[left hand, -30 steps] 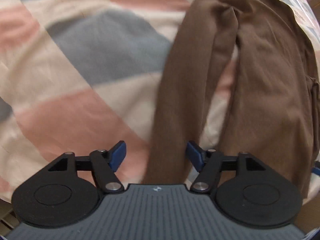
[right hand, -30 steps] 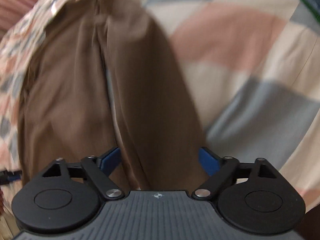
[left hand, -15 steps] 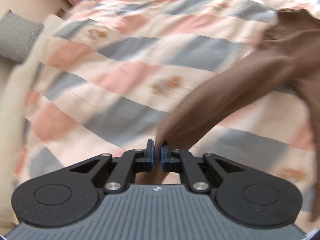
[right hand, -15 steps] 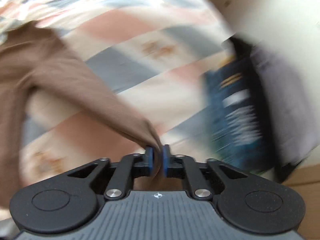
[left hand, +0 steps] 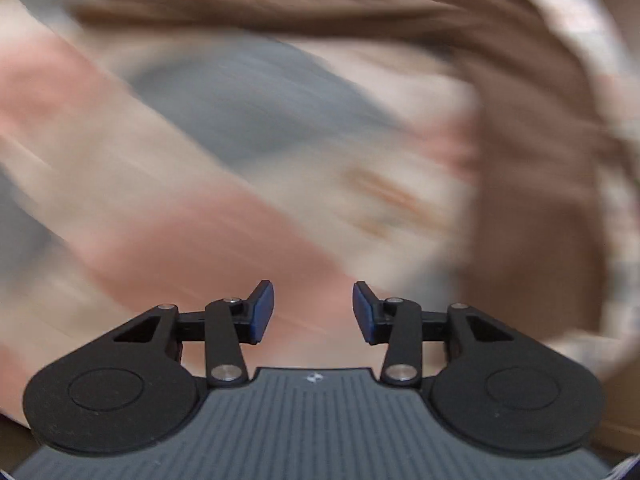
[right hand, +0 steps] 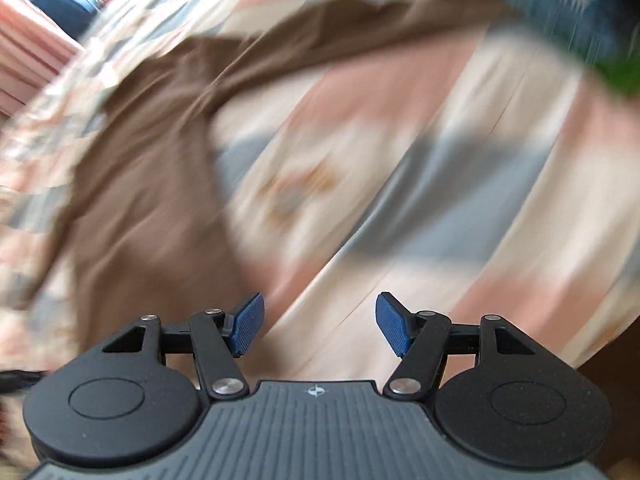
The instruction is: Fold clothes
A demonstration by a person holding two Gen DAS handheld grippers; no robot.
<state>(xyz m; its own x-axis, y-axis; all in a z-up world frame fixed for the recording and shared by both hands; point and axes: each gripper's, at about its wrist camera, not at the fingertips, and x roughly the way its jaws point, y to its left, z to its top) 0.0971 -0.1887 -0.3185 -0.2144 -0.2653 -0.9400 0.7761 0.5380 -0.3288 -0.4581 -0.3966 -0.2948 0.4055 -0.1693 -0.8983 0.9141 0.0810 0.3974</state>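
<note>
Clearly, both views are smeared by motion blur. The left tool [left hand: 313,312] is seen with its blue ribbed pads [left hand: 262,312] spread wide and nothing gripped between them; the right tool [right hand: 319,324] is likewise spread wide and empty. A soft brown garment [right hand: 148,184] is laid on the bed's checked bedspread [right hand: 460,168], a smooth cloth of pink, grey and cream blocks. One long brown sleeve [left hand: 248,12] is stretched across the top of the left view. A blurred dark blue object [right hand: 568,4] is seen at the upper right.
</note>
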